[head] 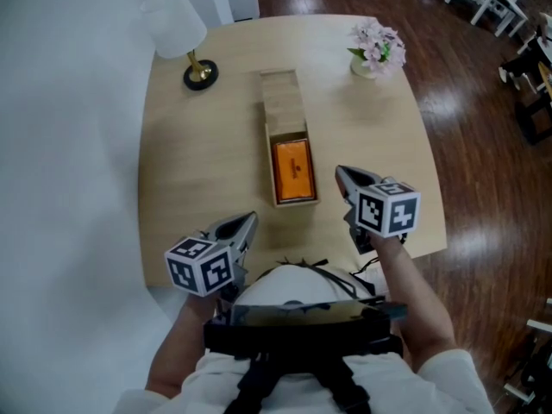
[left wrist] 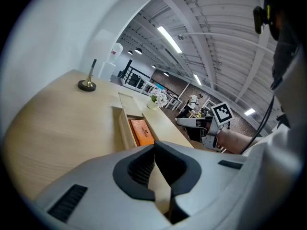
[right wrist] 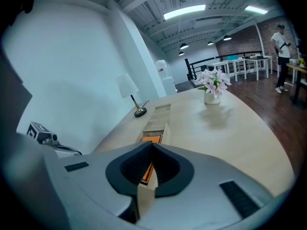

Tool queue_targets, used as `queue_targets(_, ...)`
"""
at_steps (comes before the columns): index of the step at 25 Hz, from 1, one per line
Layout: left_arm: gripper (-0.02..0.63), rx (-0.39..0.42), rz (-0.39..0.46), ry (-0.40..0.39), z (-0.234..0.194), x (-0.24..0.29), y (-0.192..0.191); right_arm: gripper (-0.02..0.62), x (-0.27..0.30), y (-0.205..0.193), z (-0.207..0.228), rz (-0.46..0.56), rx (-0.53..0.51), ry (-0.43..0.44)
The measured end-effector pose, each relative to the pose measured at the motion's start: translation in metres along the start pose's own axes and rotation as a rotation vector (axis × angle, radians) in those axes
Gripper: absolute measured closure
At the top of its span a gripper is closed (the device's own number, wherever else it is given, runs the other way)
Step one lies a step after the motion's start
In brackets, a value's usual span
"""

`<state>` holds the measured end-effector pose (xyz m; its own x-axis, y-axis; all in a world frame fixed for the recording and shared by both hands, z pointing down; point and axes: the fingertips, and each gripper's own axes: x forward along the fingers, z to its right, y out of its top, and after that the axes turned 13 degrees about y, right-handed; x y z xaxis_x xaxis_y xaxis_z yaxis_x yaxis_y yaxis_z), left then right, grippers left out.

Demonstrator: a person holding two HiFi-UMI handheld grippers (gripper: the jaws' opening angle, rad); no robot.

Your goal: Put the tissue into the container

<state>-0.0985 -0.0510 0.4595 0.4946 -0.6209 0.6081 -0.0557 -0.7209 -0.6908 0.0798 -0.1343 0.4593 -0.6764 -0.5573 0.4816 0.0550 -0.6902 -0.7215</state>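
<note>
While held above the table point(head: 198, 153), left tongs point(head: 251, 217) and right tongs point(head: 340, 172) sit closed, empty.

Wooden table point(head: 207, 162): lamp point(head: 198, 74), flower vase point(head: 377, 50), long container point(head: 285, 126).

My left gripper point(head: 250, 218) and right gripper point(head: 340, 172) both wear smooth pale-grey shells that taper to a beak. Each carries a white block with black square markers, the left cube point(head: 201, 266) and the right cube point(head: 388, 207). Inside the jaws I see black ribbed pads point(left wrist: 136, 169), and dark slotted vents point(right wrist: 237, 199) are cut into the shell. The person wears a white top point(head: 444, 378) with short sleeves. Black straps point(head: 293, 382) run down the chest below a black bar point(head: 302, 328). A white dome point(head: 289, 285) sits above it, with thin black cables point(head: 366, 274) at its right.
</note>
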Motion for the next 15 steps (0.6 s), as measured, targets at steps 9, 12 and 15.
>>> queue_targets(9, 0.614, 0.009, 0.012, -0.030, 0.010, -0.011, 0.005, 0.609, -0.023, -0.007, -0.001, 0.014, 0.020, -0.017)
queue_targets(12, 0.614, 0.010, 0.010, -0.037, 0.012, -0.013, 0.004, 0.609, -0.029, -0.010, -0.001, 0.015, 0.028, -0.024)
queue_targets(15, 0.614, 0.013, 0.006, -0.043, 0.013, -0.014, 0.002, 0.609, -0.036, -0.014, -0.001, 0.024, 0.046, -0.020)
